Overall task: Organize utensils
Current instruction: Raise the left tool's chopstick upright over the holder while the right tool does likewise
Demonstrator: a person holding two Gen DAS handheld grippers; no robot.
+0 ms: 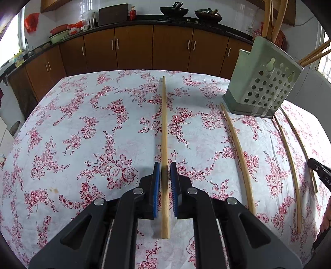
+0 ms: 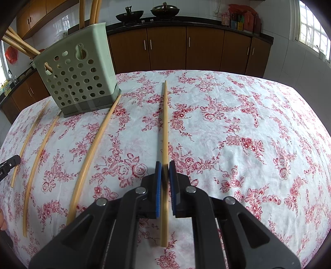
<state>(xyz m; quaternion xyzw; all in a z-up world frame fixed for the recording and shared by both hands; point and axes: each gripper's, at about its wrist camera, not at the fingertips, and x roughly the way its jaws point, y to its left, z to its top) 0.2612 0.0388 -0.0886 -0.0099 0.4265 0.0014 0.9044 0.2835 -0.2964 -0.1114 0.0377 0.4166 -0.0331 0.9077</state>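
My left gripper (image 1: 164, 165) is shut on a pale wooden chopstick (image 1: 164, 124) that runs away from me along the floral tablecloth. At the right edge of that view the tip of my right gripper (image 1: 317, 169) sits at the outermost chopstick (image 1: 310, 165). In the right wrist view my right gripper (image 2: 165, 164) is shut on that chopstick (image 2: 165, 124), which also lies lengthwise on the cloth. My left gripper (image 2: 10, 162) shows at the far left. A green perforated utensil holder (image 1: 262, 82) (image 2: 78, 78) stands at the back with several chopsticks upright in it.
Two loose chopsticks (image 1: 240, 149) (image 1: 289, 157) lie between the held ones, reaching toward the holder's base. Brown cabinets (image 1: 132, 47) and a dark counter with two woks (image 1: 173, 10) run behind the table. A person's hand (image 1: 326, 219) shows at the edge.
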